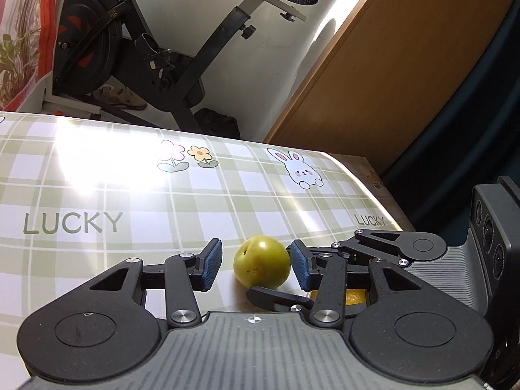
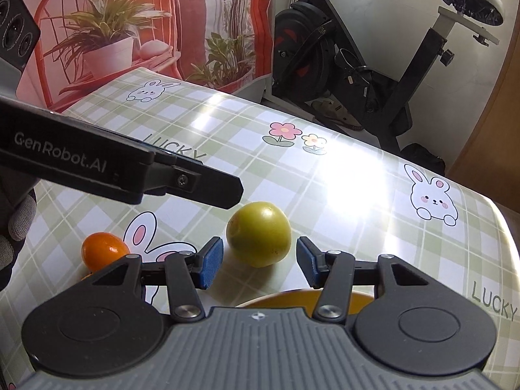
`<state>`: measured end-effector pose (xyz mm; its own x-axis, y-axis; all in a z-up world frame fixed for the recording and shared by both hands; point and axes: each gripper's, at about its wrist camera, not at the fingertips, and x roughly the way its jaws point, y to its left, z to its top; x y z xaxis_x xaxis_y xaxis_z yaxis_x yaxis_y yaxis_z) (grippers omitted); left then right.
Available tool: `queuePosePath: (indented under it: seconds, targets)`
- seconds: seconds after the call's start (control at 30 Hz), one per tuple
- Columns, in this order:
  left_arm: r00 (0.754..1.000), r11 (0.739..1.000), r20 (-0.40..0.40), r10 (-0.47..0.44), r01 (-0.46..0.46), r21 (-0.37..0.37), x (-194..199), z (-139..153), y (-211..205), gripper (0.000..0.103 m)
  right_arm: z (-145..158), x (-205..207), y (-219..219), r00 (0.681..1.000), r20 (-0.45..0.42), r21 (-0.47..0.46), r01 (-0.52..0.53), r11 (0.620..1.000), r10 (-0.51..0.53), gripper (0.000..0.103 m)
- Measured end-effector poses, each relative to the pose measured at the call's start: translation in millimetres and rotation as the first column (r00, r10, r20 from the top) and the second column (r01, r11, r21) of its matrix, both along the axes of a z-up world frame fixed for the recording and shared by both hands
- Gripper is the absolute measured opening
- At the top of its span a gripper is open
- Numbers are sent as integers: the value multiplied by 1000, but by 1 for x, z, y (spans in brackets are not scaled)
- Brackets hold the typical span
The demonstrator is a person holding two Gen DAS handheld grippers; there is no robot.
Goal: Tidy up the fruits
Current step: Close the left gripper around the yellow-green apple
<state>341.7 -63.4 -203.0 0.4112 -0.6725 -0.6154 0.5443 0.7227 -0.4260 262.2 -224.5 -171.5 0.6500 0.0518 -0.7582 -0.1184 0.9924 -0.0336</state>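
Open checked tablecloth [image 2: 357, 195] stretches clear beyond the green fruit [image 2: 258, 233]. The left gripper [image 2: 208, 185] crosses above the orange fruit [image 2: 104, 251], crowding that side; an orange rim [image 2: 292, 297], perhaps a bowl, lies nearest.

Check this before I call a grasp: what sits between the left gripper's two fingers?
The green fruit sits between the left gripper fingers, gaps showing either side, seen in the left wrist view.

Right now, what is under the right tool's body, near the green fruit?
A yellow-orange round object shows just below the round green fruit. Only its upper edge is visible; the right tool hides the rest, so I cannot identify it.
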Motion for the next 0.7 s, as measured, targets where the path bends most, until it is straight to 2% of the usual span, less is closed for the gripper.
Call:
queuePosePath:
  seconds: [0.17,0.57,0.7]
  targets:
    - [1000,1000,-11,-18,18,25,2,-8,-7,49,-5,4,-1,1000,-9,8,8,1000,-8,53]
    - [998,999,-42,-45,46,29,8,-21,-17,48,-10,7,-4,1000,-13,23,17,1000,-17,52]
    - [998,998,-41,-46,47,33,7,-21,-18,48,-11,5,-3,1000,-11,23,13,1000,-13,48]
